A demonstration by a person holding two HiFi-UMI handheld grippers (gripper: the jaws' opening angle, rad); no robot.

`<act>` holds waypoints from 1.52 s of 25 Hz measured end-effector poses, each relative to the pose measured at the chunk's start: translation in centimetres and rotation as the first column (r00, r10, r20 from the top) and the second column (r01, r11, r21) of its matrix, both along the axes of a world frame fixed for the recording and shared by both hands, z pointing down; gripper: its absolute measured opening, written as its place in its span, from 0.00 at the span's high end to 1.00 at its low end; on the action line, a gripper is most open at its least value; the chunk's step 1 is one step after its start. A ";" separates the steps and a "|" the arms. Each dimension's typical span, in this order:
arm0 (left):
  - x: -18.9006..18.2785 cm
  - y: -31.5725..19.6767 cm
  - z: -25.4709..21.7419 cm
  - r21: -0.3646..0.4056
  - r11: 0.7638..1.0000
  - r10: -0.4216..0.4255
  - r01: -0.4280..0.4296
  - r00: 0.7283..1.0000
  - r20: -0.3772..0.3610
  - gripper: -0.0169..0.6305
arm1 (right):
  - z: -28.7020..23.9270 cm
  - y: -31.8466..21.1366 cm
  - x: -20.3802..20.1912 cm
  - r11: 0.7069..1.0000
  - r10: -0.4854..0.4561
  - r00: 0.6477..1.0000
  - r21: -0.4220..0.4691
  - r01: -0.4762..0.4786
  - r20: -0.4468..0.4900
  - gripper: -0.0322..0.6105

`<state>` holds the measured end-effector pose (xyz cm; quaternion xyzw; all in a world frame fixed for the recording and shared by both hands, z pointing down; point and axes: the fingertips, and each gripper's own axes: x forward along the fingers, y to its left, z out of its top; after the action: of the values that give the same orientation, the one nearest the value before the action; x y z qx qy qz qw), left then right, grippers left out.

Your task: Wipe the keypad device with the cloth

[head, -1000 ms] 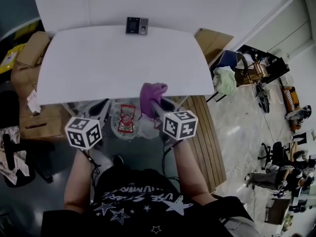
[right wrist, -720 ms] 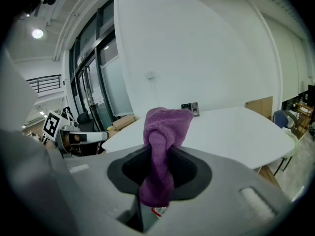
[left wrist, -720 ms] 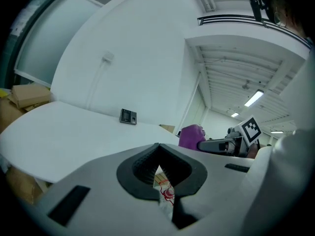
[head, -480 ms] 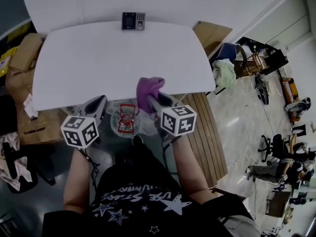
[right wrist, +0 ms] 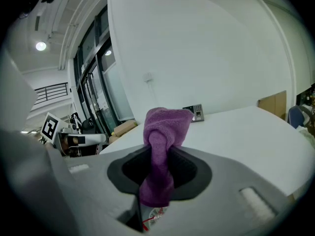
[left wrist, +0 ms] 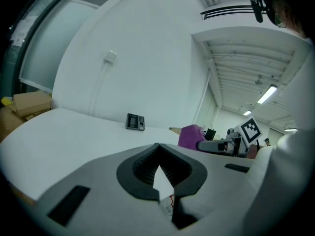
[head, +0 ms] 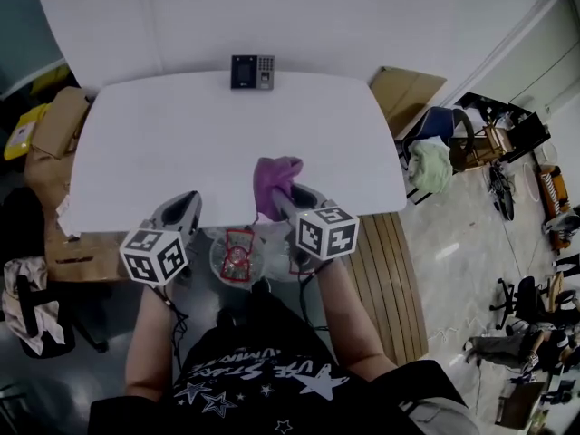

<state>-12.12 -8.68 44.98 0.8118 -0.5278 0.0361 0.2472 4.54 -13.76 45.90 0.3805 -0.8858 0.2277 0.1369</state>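
Place: a cluttered open-plan workspace, either an office or a lab.
Surface: a plain white surface (head: 227, 143) against a bare white wall (head: 272, 16), with a keypad device (head: 252, 71) at its far edge.
Left: cardboard boxes (head: 56, 120) piled on the floor.
Right: a blue chair (head: 444, 120) draped with pale fabric, swivel chairs (head: 521, 302) further off, and a glossy hard floor (head: 453, 243).
Near right: a slatted wooden panel (head: 390, 270) lying on the floor.
Building: tall glazed partitions (right wrist: 93, 82) and a strip light (left wrist: 268, 93) on a panelled ceiling.
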 end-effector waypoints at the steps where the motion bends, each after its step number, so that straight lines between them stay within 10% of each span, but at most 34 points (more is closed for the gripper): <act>1: 0.5 -0.7 0.1 -0.004 1.000 -0.001 0.001 1.000 0.002 0.96 | 0.1 -0.8 0.4 1.000 -0.002 1.000 -0.001 0.002 0.002 0.80; 17: 5.2 -6.9 1.5 -0.059 0.997 -0.037 0.039 0.999 0.032 0.96 | 1.9 -8.4 5.7 0.998 -0.047 0.999 -0.038 0.047 0.001 0.80; 38: -0.3 -17.6 2.5 -0.063 0.993 0.097 -0.097 0.995 -0.015 0.96 | 2.0 -16.1 0.3 0.995 0.092 0.995 -0.040 -0.094 -0.036 0.80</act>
<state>-12.47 -26.29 47.48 0.8285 -0.4848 0.0598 0.2739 4.89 -29.85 47.90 0.4222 -0.8597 0.2457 0.1491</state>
